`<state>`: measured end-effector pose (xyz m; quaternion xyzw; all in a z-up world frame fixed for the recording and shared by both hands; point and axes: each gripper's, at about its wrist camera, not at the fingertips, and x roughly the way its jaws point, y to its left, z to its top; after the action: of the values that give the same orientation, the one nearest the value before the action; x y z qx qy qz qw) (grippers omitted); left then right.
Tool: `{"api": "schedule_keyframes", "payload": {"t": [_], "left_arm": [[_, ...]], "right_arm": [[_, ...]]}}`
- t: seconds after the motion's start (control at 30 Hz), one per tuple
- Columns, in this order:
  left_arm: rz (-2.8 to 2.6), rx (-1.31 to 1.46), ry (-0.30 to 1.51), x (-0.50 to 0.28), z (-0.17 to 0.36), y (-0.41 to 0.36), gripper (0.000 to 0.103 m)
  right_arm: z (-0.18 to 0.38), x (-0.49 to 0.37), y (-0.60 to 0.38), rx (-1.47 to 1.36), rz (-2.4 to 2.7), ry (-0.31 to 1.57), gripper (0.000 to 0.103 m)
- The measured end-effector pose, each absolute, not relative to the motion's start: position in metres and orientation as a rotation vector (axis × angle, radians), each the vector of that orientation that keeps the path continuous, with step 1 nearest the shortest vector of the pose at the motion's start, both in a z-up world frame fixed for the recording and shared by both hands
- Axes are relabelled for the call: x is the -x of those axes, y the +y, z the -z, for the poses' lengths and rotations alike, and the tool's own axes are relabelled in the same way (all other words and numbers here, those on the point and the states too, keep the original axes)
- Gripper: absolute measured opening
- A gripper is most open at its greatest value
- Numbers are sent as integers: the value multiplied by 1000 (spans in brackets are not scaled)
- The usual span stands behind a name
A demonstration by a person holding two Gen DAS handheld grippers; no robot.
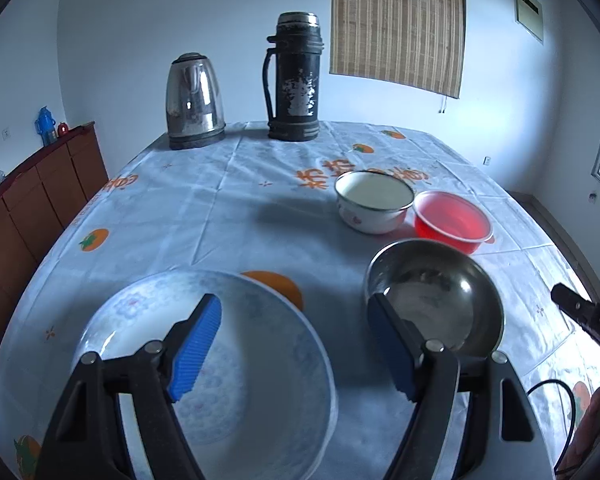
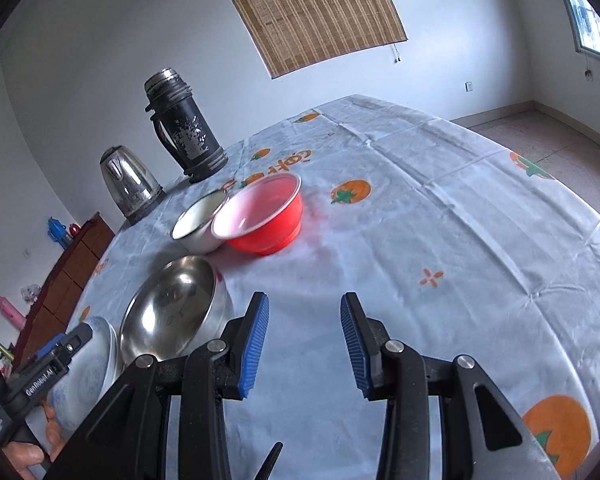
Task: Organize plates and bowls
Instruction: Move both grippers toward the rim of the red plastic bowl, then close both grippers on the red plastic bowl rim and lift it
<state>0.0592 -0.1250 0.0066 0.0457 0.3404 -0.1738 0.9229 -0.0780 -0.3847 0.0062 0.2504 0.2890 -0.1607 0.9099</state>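
In the left wrist view my left gripper (image 1: pixel 294 320) is open, held above the table. Its left finger hangs over a white-and-blue patterned plate (image 1: pixel 236 368); its right finger is over the rim of a steel bowl (image 1: pixel 436 296). Beyond stand a white enamel bowl (image 1: pixel 374 200) and a red plastic bowl (image 1: pixel 452 220), side by side. In the right wrist view my right gripper (image 2: pixel 304 332) is open and empty over bare cloth, to the right of the steel bowl (image 2: pixel 172 312). The red bowl (image 2: pixel 264 212), the white bowl (image 2: pixel 200 220) and the plate (image 2: pixel 88 368) show there too.
A steel kettle (image 1: pixel 194 100) and a dark worn thermos (image 1: pixel 294 80) stand at the table's far edge. A brown cabinet (image 1: pixel 32 196) lines the wall to the left. The table wears a light cloth (image 2: pixel 440 240) with orange fruit prints.
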Motion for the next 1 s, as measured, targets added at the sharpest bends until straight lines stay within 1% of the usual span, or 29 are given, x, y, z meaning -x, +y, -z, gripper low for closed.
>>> {"api": "schedule_keyframes", "payload": {"t": [0.23, 0.37, 0.57, 0.7, 0.8, 0.87, 1.0], "left_arm": [[434, -94, 708, -68, -17, -160, 77], [518, -38, 767, -87, -25, -183, 77], [540, -26, 825, -116, -29, -217, 76], [561, 20, 880, -136, -25, -236, 75], [572, 46, 933, -148, -18, -247, 67], [581, 71, 977, -157, -11, -253, 58], [582, 99, 1025, -164, -1, -262, 52]], "right_arm": [[-23, 54, -408, -497, 305, 571, 40], [-27, 33, -419, -472, 280, 580, 40], [-25, -8, -438, -462, 229, 622, 40], [-22, -36, -448, -461, 195, 638, 40], [-15, -53, -454, -465, 189, 654, 40], [-10, -58, -458, -478, 181, 651, 40], [3, -61, -465, -499, 156, 650, 39]]}}
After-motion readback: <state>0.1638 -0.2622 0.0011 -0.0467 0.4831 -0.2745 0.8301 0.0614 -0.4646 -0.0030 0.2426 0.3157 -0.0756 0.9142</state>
